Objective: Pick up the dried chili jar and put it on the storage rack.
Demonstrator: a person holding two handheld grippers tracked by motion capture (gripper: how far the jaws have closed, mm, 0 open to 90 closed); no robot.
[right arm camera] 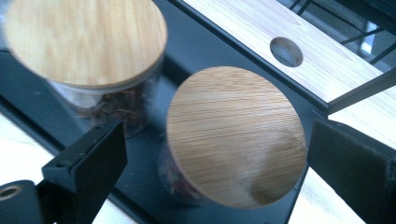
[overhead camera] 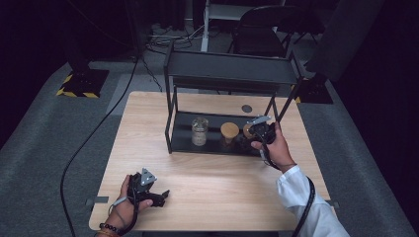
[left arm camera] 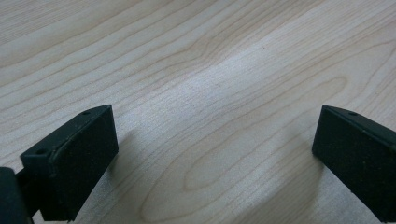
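My right gripper [overhead camera: 259,132] is at the right end of the black rack's [overhead camera: 170,123] lower shelf, hand [overhead camera: 278,150] behind it, white sleeve [overhead camera: 311,207] trailing to the bottom edge. Jaws spread wide, gripping nothing. In the right gripper view my right gripper sits over the jar with the bamboo lid [right arm camera: 236,135], one jaw either side of the lid, both clear of it, gaps visible left and right. That jar stands on the black shelf floor [right arm camera: 210,51], right end, near the rack's corner post. Dark contents show through the glass below the lid, too blurred to name.

Second lidded jar [right arm camera: 84,44] just beside it, also bamboo top, brownish stuff inside. In the high view it's the middle jar [overhead camera: 229,134] on the shelf. Clear glass jar [overhead camera: 199,131] stands further left on the same shelf, apart from the others, no wooden lid visible on it.

Round cable hole [right arm camera: 286,51] in the wooden table [overhead camera: 148,123] sits behind the rack, right side.

My left gripper [overhead camera: 157,196] rests low at the near left of the table, hand [overhead camera: 126,200] wrapped round the body, grey three-cornered plate [overhead camera: 146,177] on top. Jaws wide apart, nothing between them, bare wood grain under them in the left gripper view [left arm camera: 215,140]. Well apart from the rack and the jars.

Black cable [overhead camera: 99,128] runs across the grey floor left of the table.
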